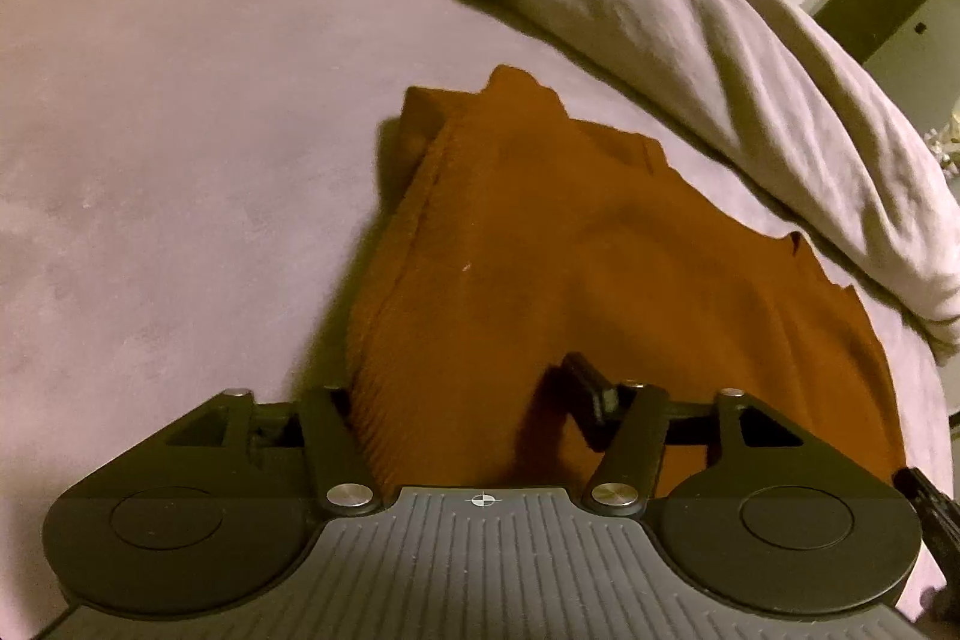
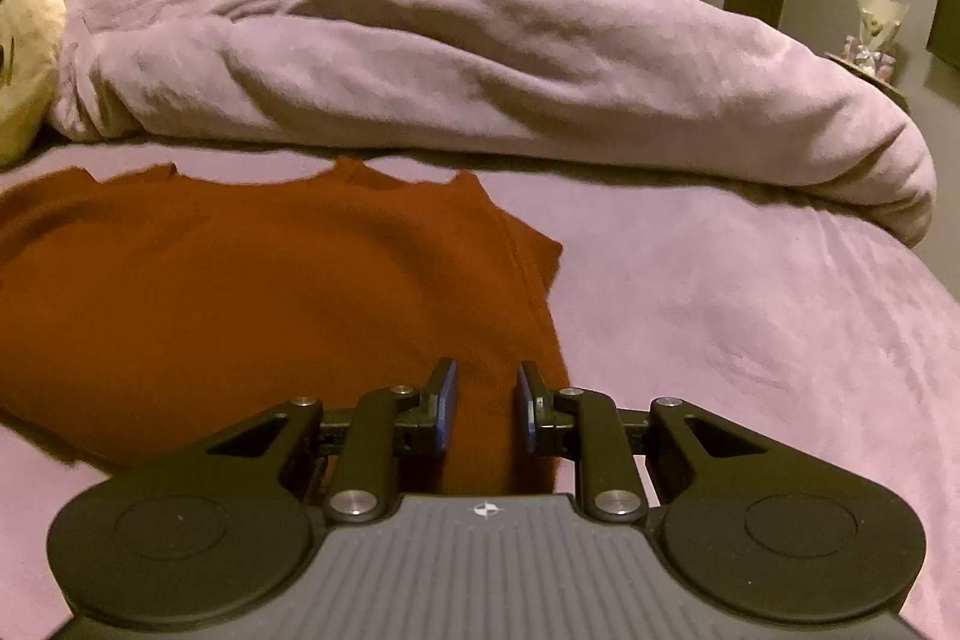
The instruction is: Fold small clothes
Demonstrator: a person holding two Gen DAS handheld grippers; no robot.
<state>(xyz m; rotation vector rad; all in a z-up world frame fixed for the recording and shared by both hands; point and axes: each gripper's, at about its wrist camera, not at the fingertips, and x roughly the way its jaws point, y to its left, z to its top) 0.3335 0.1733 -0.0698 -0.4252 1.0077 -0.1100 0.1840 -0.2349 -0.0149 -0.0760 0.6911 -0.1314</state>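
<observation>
garment: rust-orange knit top (image 2: 270, 292), lying mostly flat on the purple bed sheet (image 2: 750, 316), near edge under both grippers, rolled duvet (image 2: 480, 70) well behind it.
feel: soft, light, ribbed knit w/ no stiffness (my read). It'll drape and sag the moment you lift, and prob drag on the fuzzy sheet instead of sliding.
left gripper (image 1: 474, 400): fingers set wide. Right pad shows on top of the fabric; left finger sits at the garment's thick folded left edge, partly hidden, so can't tell if any cloth is pinched.
right gripper (image 2: 483, 403): narrow gap, blue pads either side of a fabric ridge near the side seam at the right edge. Looks close to closing; contact not confirmed.
grab pts: take the near hem at both corners, on seam/doubled edge (a single layer will stretch).
risk: uneven lift = skewed fold.
</observation>
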